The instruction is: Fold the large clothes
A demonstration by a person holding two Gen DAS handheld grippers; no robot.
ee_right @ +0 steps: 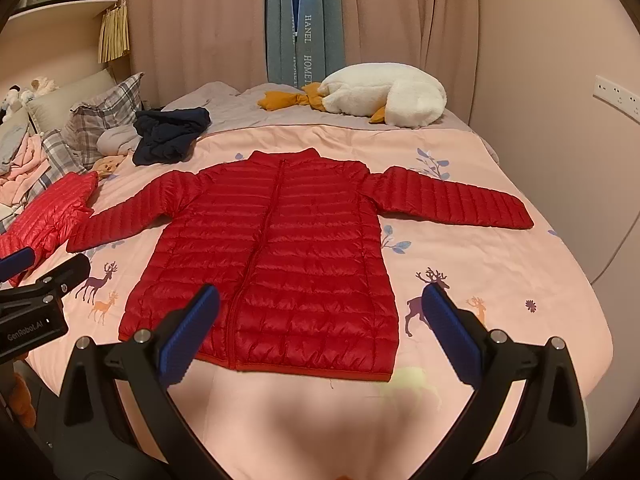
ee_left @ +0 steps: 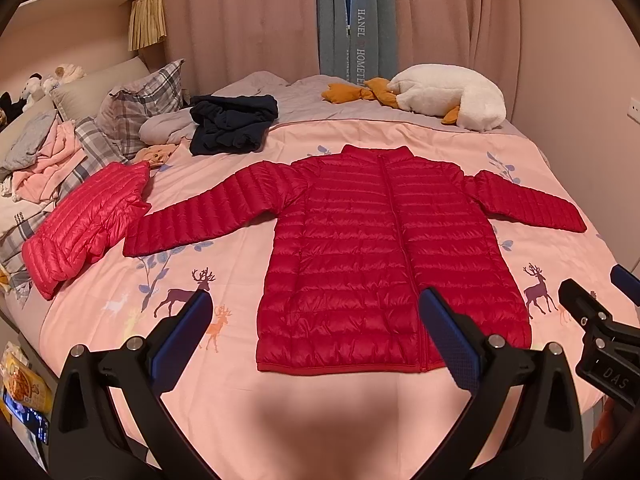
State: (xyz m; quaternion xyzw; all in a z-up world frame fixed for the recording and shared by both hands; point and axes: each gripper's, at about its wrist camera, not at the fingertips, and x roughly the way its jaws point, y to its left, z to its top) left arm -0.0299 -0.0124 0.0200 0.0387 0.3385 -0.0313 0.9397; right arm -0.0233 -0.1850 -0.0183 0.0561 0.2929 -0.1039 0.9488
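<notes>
**Inspector:** Red quilted down, zipped shut, front up: the red jacket (ee_left: 384,252) lies flat in the middle of the pink deer-print bedspread (ee_left: 224,264), both sleeves stretched out sideways, collar towards the curtains, hem nearest the grippers. No fold made yet, by my reading.

**Assistant:** And the claws?

**Inspector:** The left gripper (ee_left: 316,332) hangs above the hem with its jaws wide apart, nothing between them. The right gripper (ee_right: 320,326) is likewise spread and empty, over the hem's right part.

**Assistant:** How should the first step go?

**Inspector:** I judge each sleeve should be pinched near the cuff and laid across the chest, kept low so the slippery shell does not drag the body askew. Then the hem goes up to the collar.

**Assistant:** The count?

**Inspector:** One spread jacket. One lighter red padded garment (ee_left: 88,224), bunched at its left. One dark navy garment (ee_left: 232,124), heaped. One white goose plush (ee_left: 452,98). Two grippers.
</notes>
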